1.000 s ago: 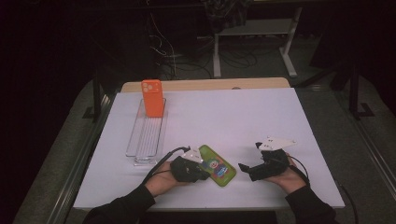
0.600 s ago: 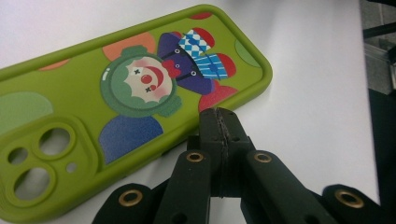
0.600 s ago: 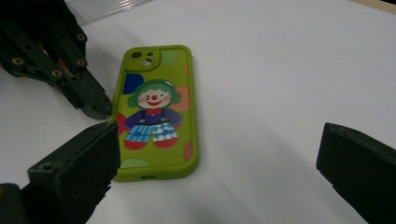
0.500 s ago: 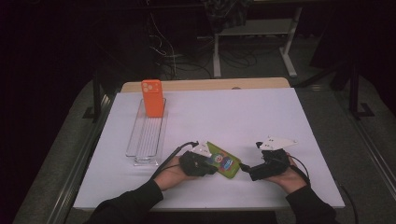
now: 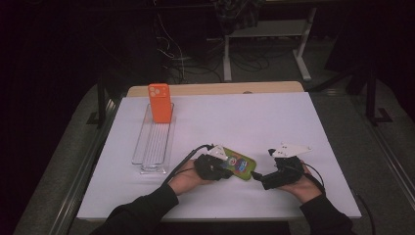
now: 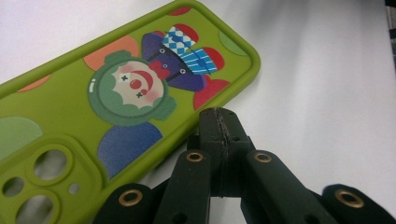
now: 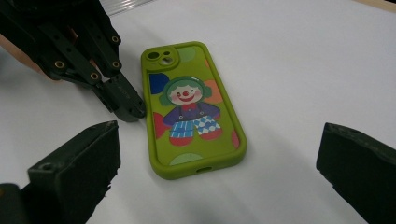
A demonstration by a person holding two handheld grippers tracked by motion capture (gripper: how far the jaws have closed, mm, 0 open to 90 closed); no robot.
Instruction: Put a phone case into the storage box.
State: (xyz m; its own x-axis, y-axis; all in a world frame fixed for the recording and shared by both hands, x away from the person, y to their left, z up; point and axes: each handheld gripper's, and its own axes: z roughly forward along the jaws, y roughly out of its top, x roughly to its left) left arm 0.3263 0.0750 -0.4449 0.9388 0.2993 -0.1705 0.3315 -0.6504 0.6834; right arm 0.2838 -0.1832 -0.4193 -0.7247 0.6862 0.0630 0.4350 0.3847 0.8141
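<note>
A green phone case point(image 5: 240, 164) printed with a clown lies flat, face down, on the white table point(image 5: 254, 122) near the front edge. In the left gripper view the case point(image 6: 130, 93) shows its camera cut-out at the lower left. My left gripper point(image 6: 219, 116) is shut with nothing in it, and its tips touch the case's long edge. The high view shows that left gripper point(image 5: 229, 172) just left of the case. My right gripper point(image 7: 217, 156) stands wide open in front of the short bottom end of the case point(image 7: 191, 107), apart from it; the high view shows it point(image 5: 257, 176) just right of the case.
An orange phone case point(image 5: 159, 103) stands upright at the far end of a clear slotted rack point(image 5: 154, 147) on the table's left side. The table's front edge runs just below both hands.
My left gripper has moved right, and the green case has slid right and slightly away, closer to my right gripper. The right gripper has hardly moved.
</note>
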